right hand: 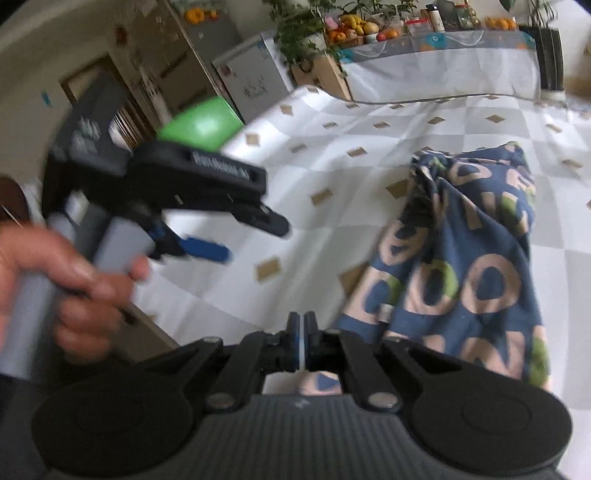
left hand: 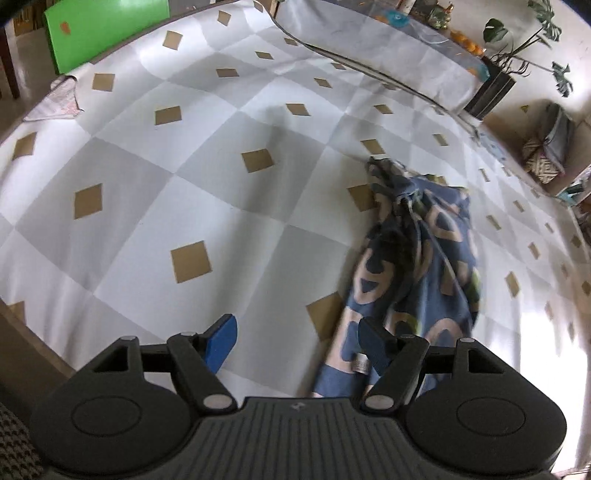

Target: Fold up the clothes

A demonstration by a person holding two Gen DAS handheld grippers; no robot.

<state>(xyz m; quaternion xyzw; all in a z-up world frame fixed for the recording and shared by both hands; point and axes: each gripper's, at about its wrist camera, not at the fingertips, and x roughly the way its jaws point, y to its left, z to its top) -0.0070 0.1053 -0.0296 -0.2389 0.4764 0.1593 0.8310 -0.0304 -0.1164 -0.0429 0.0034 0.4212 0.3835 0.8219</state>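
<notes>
A blue garment (left hand: 417, 258) with tan and green letters lies bunched on the checked tablecloth (left hand: 184, 166). My left gripper (left hand: 297, 339) is open above the cloth; its right finger (left hand: 373, 341) hangs over the garment's near edge and its blue left finger (left hand: 221, 334) is over bare tablecloth. In the right wrist view the garment (right hand: 472, 258) lies ahead to the right. My right gripper (right hand: 303, 339) is shut just left of the garment's near end, with no cloth showing between its tips. A hand (right hand: 66, 280) holds the left gripper (right hand: 255, 236) at the left.
A green board (left hand: 107, 29) stands past the table's far left edge. A small pale cloth (left hand: 59, 103) lies at the left edge. A second table (right hand: 436, 70) with a grey cover, fruit and jars stands behind. Potted plants (left hand: 524, 48) and a fridge (right hand: 251, 74) line the back.
</notes>
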